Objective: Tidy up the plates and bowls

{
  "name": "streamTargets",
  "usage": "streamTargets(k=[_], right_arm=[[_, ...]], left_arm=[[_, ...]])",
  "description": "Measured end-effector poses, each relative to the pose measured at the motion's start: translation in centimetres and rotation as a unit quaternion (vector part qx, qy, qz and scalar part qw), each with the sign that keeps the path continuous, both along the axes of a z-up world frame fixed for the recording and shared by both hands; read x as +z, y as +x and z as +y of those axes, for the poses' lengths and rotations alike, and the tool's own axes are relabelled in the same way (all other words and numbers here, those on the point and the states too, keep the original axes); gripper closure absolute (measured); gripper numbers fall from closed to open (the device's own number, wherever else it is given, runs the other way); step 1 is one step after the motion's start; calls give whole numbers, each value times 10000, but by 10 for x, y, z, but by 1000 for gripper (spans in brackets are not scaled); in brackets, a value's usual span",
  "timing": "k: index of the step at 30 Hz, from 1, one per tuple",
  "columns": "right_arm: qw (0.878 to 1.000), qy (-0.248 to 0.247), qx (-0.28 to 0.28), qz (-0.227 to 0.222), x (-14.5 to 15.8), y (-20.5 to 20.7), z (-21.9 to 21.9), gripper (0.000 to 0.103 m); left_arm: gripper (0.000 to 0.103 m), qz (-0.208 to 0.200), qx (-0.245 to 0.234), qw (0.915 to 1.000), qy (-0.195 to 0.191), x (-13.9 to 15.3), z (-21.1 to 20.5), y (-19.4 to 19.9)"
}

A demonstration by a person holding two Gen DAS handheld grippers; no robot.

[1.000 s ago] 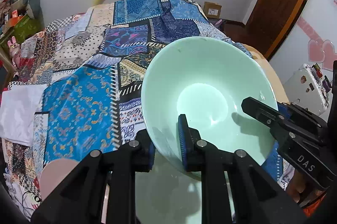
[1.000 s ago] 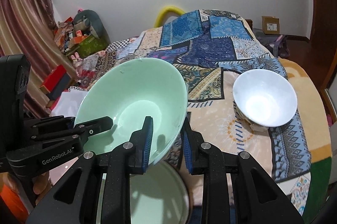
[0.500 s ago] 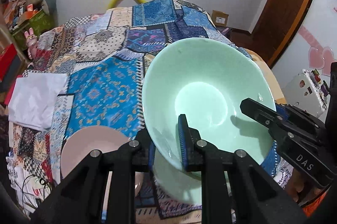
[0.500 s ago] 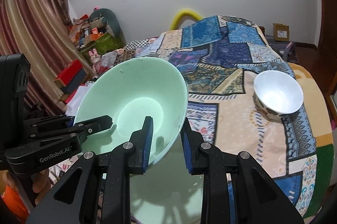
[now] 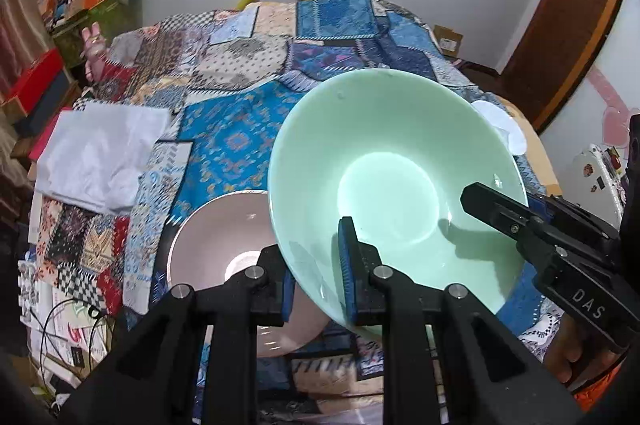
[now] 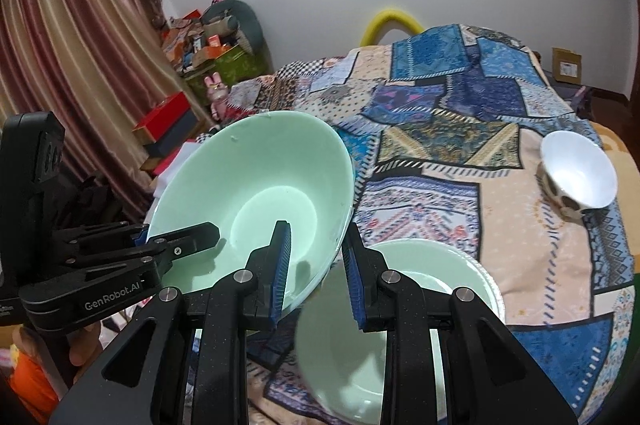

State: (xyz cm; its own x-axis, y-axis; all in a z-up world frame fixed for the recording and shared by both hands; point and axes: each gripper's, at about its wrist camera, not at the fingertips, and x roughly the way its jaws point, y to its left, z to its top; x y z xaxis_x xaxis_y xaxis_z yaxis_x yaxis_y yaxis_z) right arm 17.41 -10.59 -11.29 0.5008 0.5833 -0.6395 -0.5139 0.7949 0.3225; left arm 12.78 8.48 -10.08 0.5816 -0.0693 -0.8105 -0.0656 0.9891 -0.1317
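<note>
Both tongs are clenching the same large mint-green bowl (image 5: 394, 181), one on each side of its rim, and are holding it tilted in the air above a bed covered with a patchwork quilt (image 5: 232, 141). The left tongs (image 5: 316, 279) are gripping the near rim, one blue pad inside the bowl and the other outside against its wall. In the left wrist view the right tongs (image 5: 496, 203) are reaching in from the right and pinching the opposite edge. In the right wrist view the right tongs (image 6: 316, 265) are straddling the rim the same way, and the left tongs (image 6: 180, 239) are coming in from the left.

Beneath the lifted bowl, a pale pink bowl (image 5: 218, 237) is sitting on the quilt at the near edge of the bed. A second mint-green bowl (image 6: 400, 329) is lying below the right tongs. Farther off, toward the right side of the bed, a small white bowl (image 6: 578, 171) with a dark pattern outside is standing well apart from the others. A folded white cloth (image 5: 100, 153) is lying on the left of the quilt.
</note>
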Motion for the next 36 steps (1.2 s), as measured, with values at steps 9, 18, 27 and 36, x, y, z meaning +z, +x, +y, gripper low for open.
streamTargets(k=[9, 18, 27, 36], right_arm=[[9992, -31, 292, 263, -22, -6, 29, 79], [9971, -138, 484, 574, -44, -7, 51, 79], [9946, -226, 609, 815, -61, -3, 70, 79], [9913, -353, 757, 1015, -77, 1, 86, 79]], left_arm=[[84, 293, 229, 9993, -50, -27, 29, -10], [84, 630, 390, 9970, -228, -60, 51, -15], [84, 819, 528, 9946, -346, -79, 71, -13], [84, 1064, 600, 9916, -422, -99, 84, -12]])
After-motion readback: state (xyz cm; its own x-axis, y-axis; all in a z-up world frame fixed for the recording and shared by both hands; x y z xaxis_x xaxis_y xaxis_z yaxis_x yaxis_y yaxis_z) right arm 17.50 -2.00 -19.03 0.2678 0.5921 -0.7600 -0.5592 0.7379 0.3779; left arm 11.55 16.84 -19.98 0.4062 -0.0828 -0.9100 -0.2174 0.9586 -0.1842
